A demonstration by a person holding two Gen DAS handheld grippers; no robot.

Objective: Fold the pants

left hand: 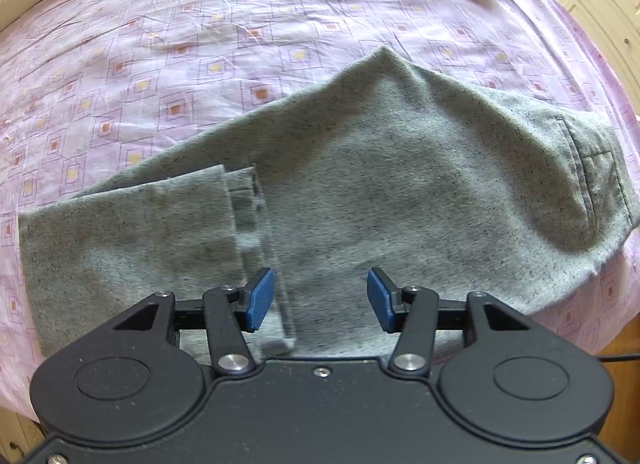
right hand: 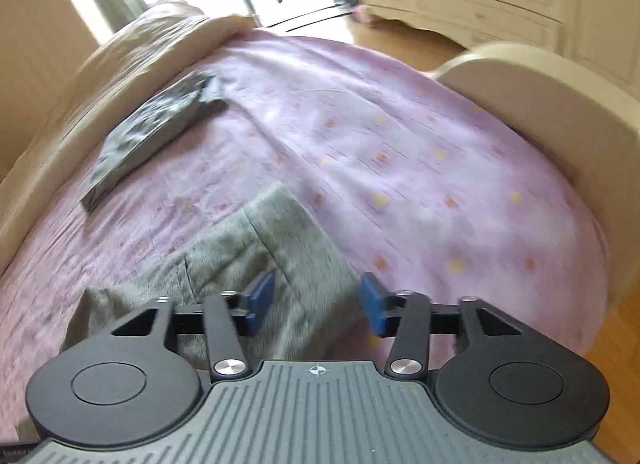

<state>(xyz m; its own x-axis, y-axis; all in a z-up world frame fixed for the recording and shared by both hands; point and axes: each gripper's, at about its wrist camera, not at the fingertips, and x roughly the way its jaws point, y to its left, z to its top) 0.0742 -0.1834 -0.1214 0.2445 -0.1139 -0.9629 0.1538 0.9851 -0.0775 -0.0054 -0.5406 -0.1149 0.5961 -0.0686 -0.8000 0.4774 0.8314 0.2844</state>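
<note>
right view blurred, pants (left hand: 360, 192) partly hidden

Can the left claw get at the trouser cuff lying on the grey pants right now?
Probably yes: the left claw is open right above the cuff on the grey pants, with nothing between.

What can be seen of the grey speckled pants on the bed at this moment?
The grey pants are a soft, fleecy-looking fabric with dark flecks. They lie flat on the pink patterned bedsheet, near the bed's edge, with the leg ends doubled back onto the body of the pants, the hems on top. A stitched pocket opening shows at the waist end. The surface is slightly humped, not smoothed. Both grippers hover open above them; neither grips the cloth, and whether a pad brushes it cannot be told.
</note>
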